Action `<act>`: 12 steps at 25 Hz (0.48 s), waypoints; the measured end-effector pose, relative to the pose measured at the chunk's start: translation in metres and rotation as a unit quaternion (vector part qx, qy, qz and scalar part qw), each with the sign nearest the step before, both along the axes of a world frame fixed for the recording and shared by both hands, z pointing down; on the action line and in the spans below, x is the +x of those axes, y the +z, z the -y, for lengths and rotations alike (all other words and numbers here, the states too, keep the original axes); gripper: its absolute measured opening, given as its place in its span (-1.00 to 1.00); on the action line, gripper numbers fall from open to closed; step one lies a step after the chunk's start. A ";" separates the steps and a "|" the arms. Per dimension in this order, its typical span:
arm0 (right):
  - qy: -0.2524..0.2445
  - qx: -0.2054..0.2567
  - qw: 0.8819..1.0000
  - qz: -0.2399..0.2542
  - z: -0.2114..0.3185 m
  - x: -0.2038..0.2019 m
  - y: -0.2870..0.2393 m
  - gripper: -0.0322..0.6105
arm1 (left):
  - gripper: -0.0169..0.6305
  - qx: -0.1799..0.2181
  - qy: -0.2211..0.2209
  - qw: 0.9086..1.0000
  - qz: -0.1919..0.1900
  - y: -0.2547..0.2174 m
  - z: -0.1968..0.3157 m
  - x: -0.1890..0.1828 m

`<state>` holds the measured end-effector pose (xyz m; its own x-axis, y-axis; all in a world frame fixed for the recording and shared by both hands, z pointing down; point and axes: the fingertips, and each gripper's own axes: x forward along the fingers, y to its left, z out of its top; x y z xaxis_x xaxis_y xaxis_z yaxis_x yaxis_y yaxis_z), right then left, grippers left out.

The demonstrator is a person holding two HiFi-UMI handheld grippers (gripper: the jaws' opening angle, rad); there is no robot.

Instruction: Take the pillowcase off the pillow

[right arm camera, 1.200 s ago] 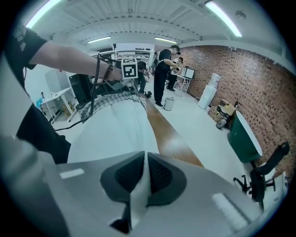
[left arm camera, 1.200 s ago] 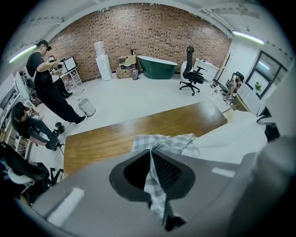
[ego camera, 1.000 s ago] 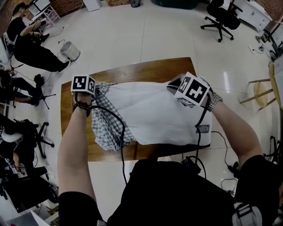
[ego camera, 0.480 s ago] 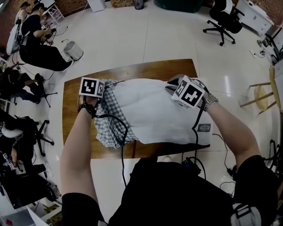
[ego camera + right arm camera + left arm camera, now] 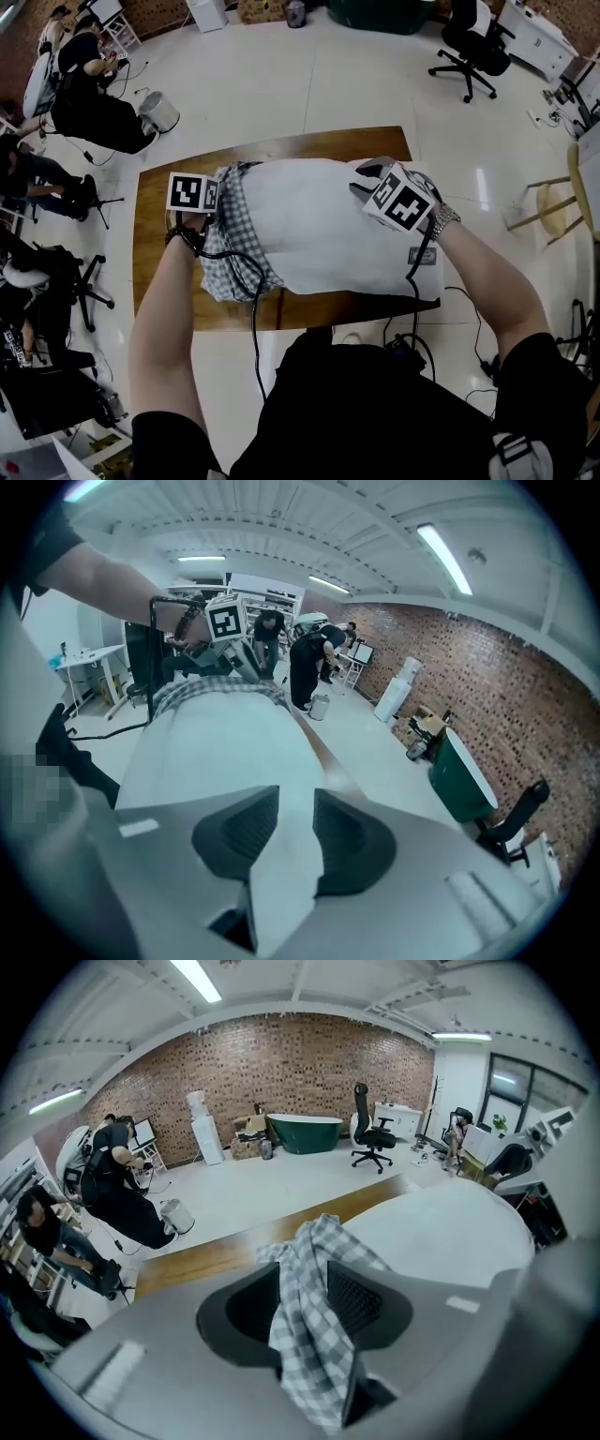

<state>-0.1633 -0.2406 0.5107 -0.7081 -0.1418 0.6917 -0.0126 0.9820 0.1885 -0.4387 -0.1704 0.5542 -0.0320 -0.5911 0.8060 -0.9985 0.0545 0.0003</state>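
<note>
White pillow [image 5: 319,225] lies across the wooden worktop [image 5: 155,272], long side left to right, mostly bare. The checked pillowcase [image 5: 230,248] is bunched over the pillow's left end only, with some cloth spilling onto the wood on the near side of that end. The left tool [image 5: 302,1299] sits at the pillow's far-left corner. Its jaws have just been opening and now stand partly apart, with a twisted strip of pillowcase hanging through the gap — slack, clear of the left pad, brushing the right one. The right tool [image 5: 286,832] sits at the pillow's far-right corner. Its jaws have just been opening too and are also partly apart, with a fold of the pillow's white cloth standing between them and filling the gap. A small grey label [image 5: 422,255] shows on the pillow's near-right corner. A black cable [image 5: 253,309] runs from the left tool over the bunched pillowcase and off the worktop's near edge, left of the pillow's middle. Beyond the pillow's right end — an office chair [image 5: 469,37] on the floor, well apart.
</note>
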 end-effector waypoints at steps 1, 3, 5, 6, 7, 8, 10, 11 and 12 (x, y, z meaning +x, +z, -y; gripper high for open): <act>0.000 0.002 1.000 0.003 -0.004 0.003 -0.001 -0.54 | -0.45 0.003 -0.002 1.000 -0.001 -0.002 -0.003 0.004; -0.003 0.007 1.000 0.006 -0.014 0.007 -0.003 -0.54 | -0.45 0.010 -0.004 1.000 -0.002 -0.006 -0.011 0.012; -0.009 0.011 1.000 0.007 -0.028 0.013 -0.002 -0.54 | -0.45 0.014 -0.005 1.000 -0.001 -0.008 -0.022 0.020; -0.012 0.014 1.000 0.008 -0.036 0.015 -0.001 -0.54 | -0.45 0.015 -0.006 1.000 -0.001 -0.008 -0.028 0.024; -0.015 0.016 1.000 0.010 -0.043 0.017 -0.002 -0.54 | -0.45 0.016 -0.008 1.000 0.000 -0.008 -0.034 0.028; -0.019 0.019 1.000 0.011 -0.050 0.019 -0.002 -0.53 | -0.45 0.017 -0.009 1.000 0.001 -0.009 -0.040 0.032; -0.026 0.025 0.999 0.015 -0.064 0.022 -0.002 -0.53 | -0.45 0.022 -0.013 1.000 0.003 -0.010 -0.051 0.040; -0.030 0.026 0.999 0.016 -0.071 0.024 -0.001 -0.53 | -0.45 0.025 -0.015 1.000 0.004 -0.010 -0.056 0.045; -0.034 0.027 0.999 0.016 -0.078 0.027 0.002 -0.53 | -0.45 0.027 -0.016 0.999 0.004 -0.009 -0.062 0.050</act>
